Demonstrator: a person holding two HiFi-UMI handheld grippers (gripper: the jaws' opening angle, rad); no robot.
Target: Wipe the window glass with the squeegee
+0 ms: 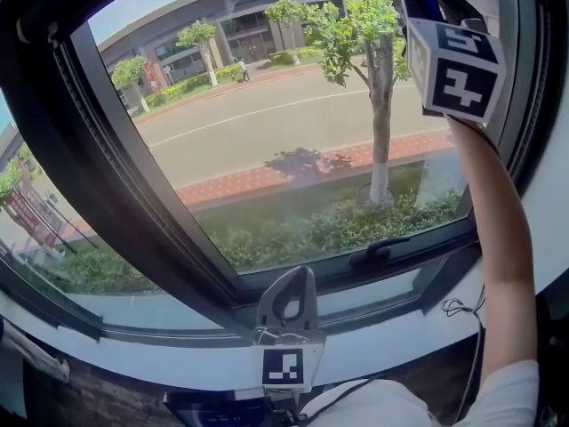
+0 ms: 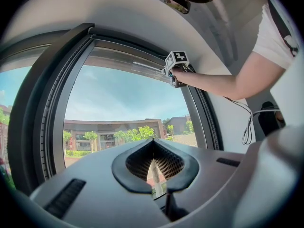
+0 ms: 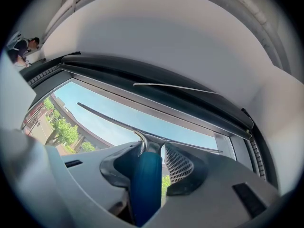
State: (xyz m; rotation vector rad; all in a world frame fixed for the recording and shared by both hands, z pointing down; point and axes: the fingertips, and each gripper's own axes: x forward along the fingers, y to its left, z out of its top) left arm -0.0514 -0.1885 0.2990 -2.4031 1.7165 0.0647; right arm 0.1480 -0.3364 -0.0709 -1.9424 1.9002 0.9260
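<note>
Squeegee (image 3: 144, 184): blue handle, thin blade at window glass (image 3: 90, 106) top.
Right gripper (image 3: 159, 152): clamped on handle.
Left gripper (image 2: 154, 161): closed, empty.
Head view: squeegee hidden.

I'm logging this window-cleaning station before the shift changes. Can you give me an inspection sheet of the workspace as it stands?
Surface: clear window glass, no streaks that I can make out.
Job's things: blue-handled squeegee, metal blade at the upper glass.
Clutter: nothing seen.
Grippers: right gripper shut on the squeegee's handle, raised high; left gripper shut, empty, low by the white sill.
Cables: thin black cable hanging under the right arm.
Surroundings: dark window frame, black window handle; road and trees outside.
</note>
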